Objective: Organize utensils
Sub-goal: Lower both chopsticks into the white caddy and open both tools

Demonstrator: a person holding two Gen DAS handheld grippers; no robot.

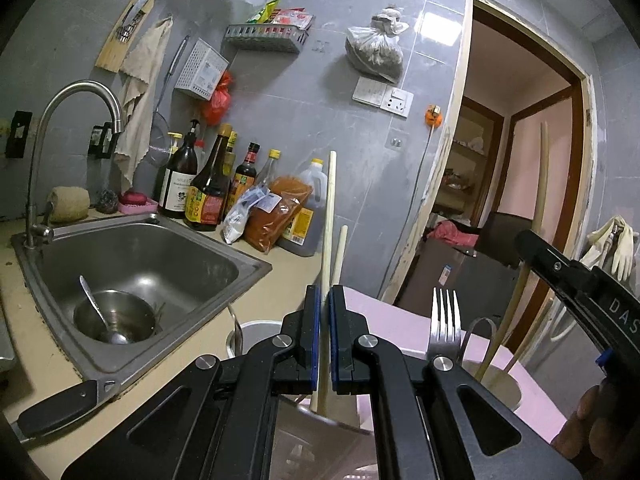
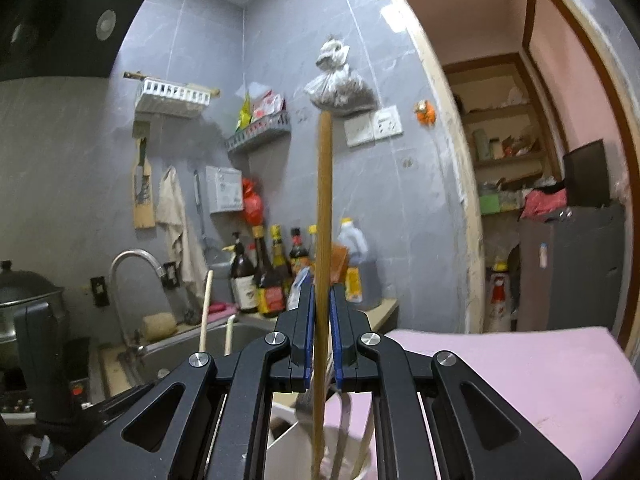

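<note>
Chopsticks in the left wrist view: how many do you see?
4, perhaps more hidden. One chopstick is pinched in the left gripper, a shorter one just beside it, one long stick in the right gripper, and one leaning in the cup.

Grey tiled walls (image 1: 304, 112) rise ahead of the tool. A steel sink (image 1: 132, 256) sits to its left. An open wood-framed doorway (image 1: 520, 152) stands to its right.

Colours in the kitchen

The wall tiles (image 1: 320, 120) are grey, the mat (image 2: 520, 380) is pink, the sink (image 1: 132, 256) is silver, the plastic bag (image 2: 253, 206) is red, and each gripper's pads (image 2: 308, 336) are blue.
</note>
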